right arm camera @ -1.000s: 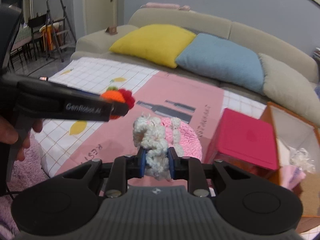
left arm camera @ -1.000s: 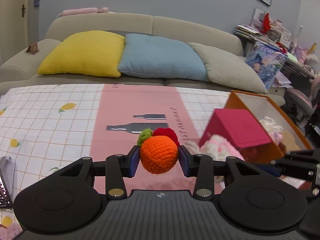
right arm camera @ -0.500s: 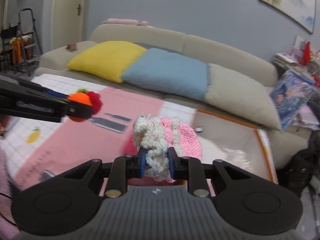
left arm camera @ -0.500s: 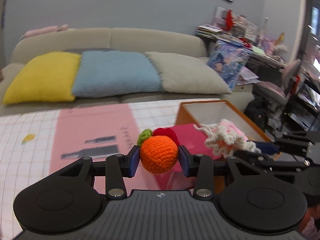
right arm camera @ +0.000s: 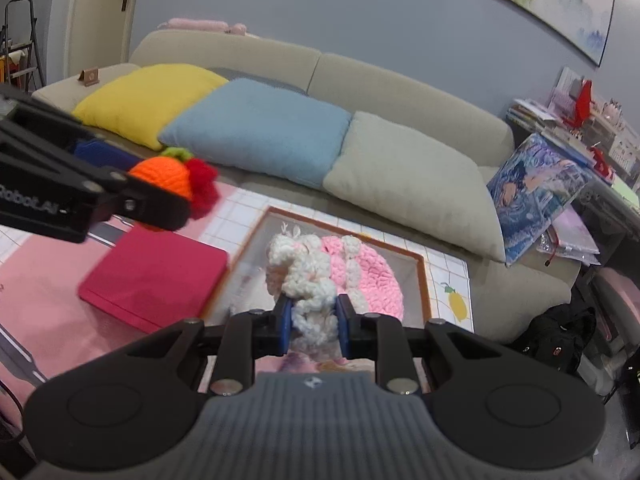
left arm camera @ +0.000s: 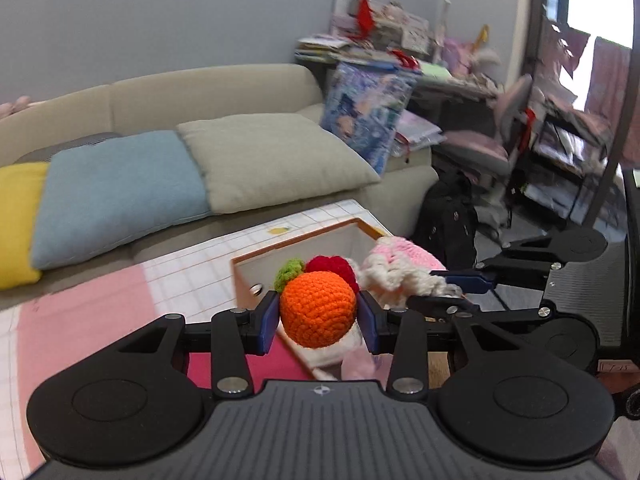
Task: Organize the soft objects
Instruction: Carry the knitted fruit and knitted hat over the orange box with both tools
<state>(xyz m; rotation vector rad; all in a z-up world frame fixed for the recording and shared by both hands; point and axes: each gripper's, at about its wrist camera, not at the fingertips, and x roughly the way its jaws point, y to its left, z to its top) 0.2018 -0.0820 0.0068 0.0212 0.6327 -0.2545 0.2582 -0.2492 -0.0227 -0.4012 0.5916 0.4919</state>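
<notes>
My left gripper (left arm camera: 318, 322) is shut on an orange crocheted ball (left arm camera: 318, 309) with a green and a red tuft, held above the near corner of an open wooden box (left arm camera: 304, 240). In the right wrist view the same ball (right arm camera: 164, 174) shows at the left, over the table. My right gripper (right arm camera: 313, 324) is shut on a pink and white crocheted piece (right arm camera: 320, 276), held over the box (right arm camera: 422, 276). That piece (left arm camera: 404, 264) hangs just right of the ball in the left wrist view.
A magenta lid (right arm camera: 156, 272) lies left of the box on the pink and checked tablecloth (right arm camera: 48, 280). Behind the table stands a beige sofa (right arm camera: 400, 92) with yellow, blue and grey cushions. A black bag (right arm camera: 560, 336) and cluttered shelves (left arm camera: 400, 40) fill the right side.
Both grippers swung to the right with their loads, from over the pink cloth to over the wooden box. Neither grip has altered.
</notes>
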